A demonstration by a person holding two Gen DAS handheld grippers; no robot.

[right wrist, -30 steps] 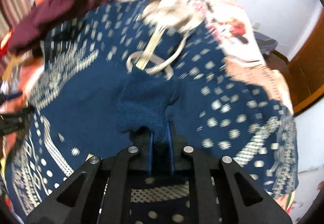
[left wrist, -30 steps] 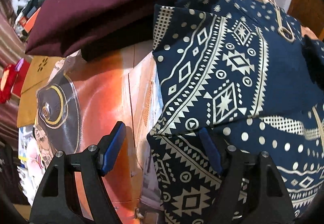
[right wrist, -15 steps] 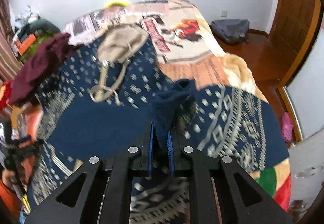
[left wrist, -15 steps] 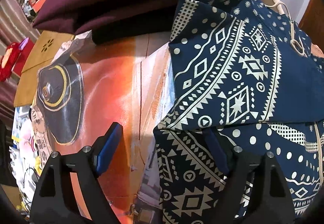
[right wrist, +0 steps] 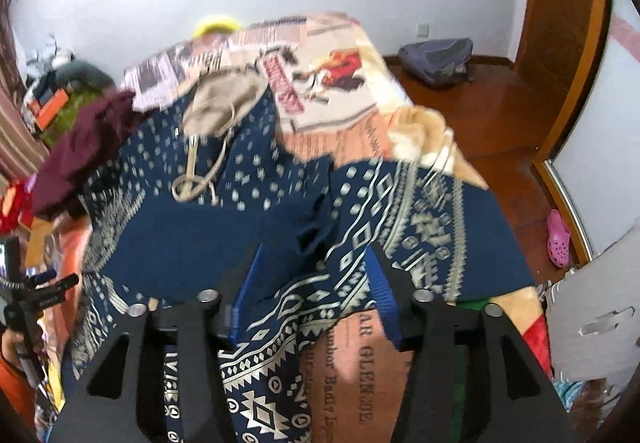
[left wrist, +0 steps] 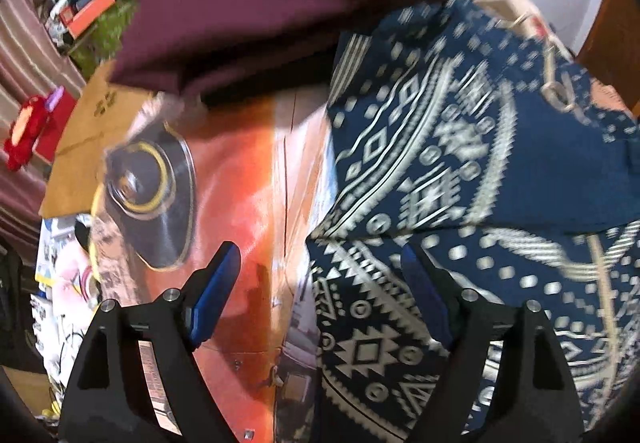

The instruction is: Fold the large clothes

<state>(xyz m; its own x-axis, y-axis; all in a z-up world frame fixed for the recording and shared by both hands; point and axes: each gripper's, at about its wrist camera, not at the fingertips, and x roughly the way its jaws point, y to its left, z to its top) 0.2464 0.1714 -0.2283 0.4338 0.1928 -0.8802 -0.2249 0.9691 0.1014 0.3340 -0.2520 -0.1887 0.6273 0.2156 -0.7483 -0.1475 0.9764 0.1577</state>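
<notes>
A large navy garment with a cream geometric print (right wrist: pixel 420 211) lies spread over the bed, its plain navy inside (right wrist: pixel 192 239) folded over the middle. A cream drawstring (right wrist: pixel 200 179) lies on it. My right gripper (right wrist: pixel 312 283) is open above the cloth, just behind a bunched navy cuff (right wrist: pixel 316 231), holding nothing. In the left wrist view the same garment (left wrist: pixel 440 163) fills the right side. My left gripper (left wrist: pixel 320 279) is open over its left edge, one finger over the orange bedsheet (left wrist: pixel 240 183).
A maroon garment (left wrist: pixel 280 3) is heaped at the bed's far left, also in the right wrist view (right wrist: pixel 80 155). A beige garment (right wrist: pixel 224 99) lies near the pillow end. A wooden door (right wrist: pixel 560 43), a grey bag (right wrist: pixel 436 59) and a pink shoe (right wrist: pixel 558 239) are right of the bed.
My right gripper has opened and let go of the navy cuff, which now lies on the garment. It has risen and pulled back. The left gripper has shifted only slightly.
</notes>
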